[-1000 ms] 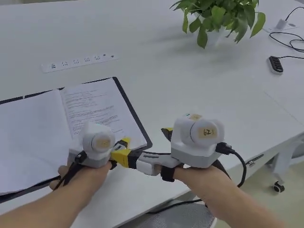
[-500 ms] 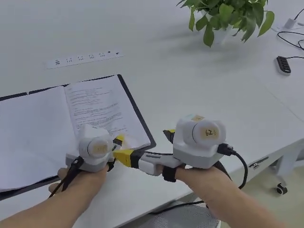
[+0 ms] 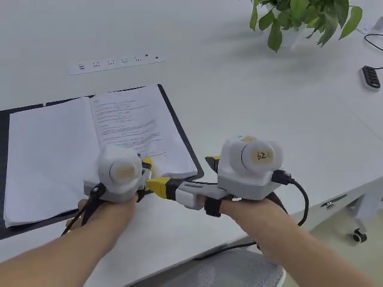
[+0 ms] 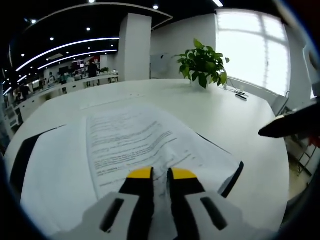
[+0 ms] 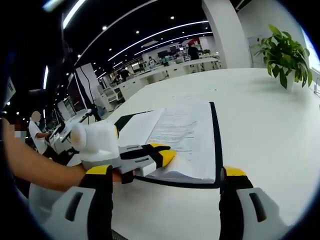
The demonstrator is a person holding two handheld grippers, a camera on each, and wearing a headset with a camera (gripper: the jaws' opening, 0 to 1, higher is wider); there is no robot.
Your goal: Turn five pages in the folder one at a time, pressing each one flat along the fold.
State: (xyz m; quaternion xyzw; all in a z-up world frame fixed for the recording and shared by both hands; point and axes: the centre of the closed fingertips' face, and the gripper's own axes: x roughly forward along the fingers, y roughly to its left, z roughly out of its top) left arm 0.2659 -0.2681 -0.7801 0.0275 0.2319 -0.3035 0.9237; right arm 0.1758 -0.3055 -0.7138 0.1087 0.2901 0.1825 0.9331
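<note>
The folder (image 3: pixel 178 124) lies open on the white table, black cover under white pages. Its right page (image 3: pixel 128 122) carries printed text and the left page (image 3: pixel 48 155) looks blank. My left gripper (image 3: pixel 146 164) sits low over the near edge of the printed page (image 4: pixel 135 135). Its yellow-tipped jaws (image 4: pixel 161 174) are side by side with only a thin gap, and I see nothing clamped between them. My right gripper (image 3: pixel 184 173) hovers just right of the folder's near corner, pointing left with its jaws wide apart (image 5: pixel 166 171). The right gripper view also shows the left gripper (image 5: pixel 165 152) at the page edge.
A white socket strip (image 3: pixel 114 61) lies beyond the folder. A potted plant (image 3: pixel 299 18) stands at the far right, with a black power strip (image 3: pixel 371 76) and cables beside it. The table's front edge runs just under my hands.
The head camera has swung, so the folder sits further right in the picture. My left gripper has crept a little left onto the printed page's near edge. The right gripper holds its place.
</note>
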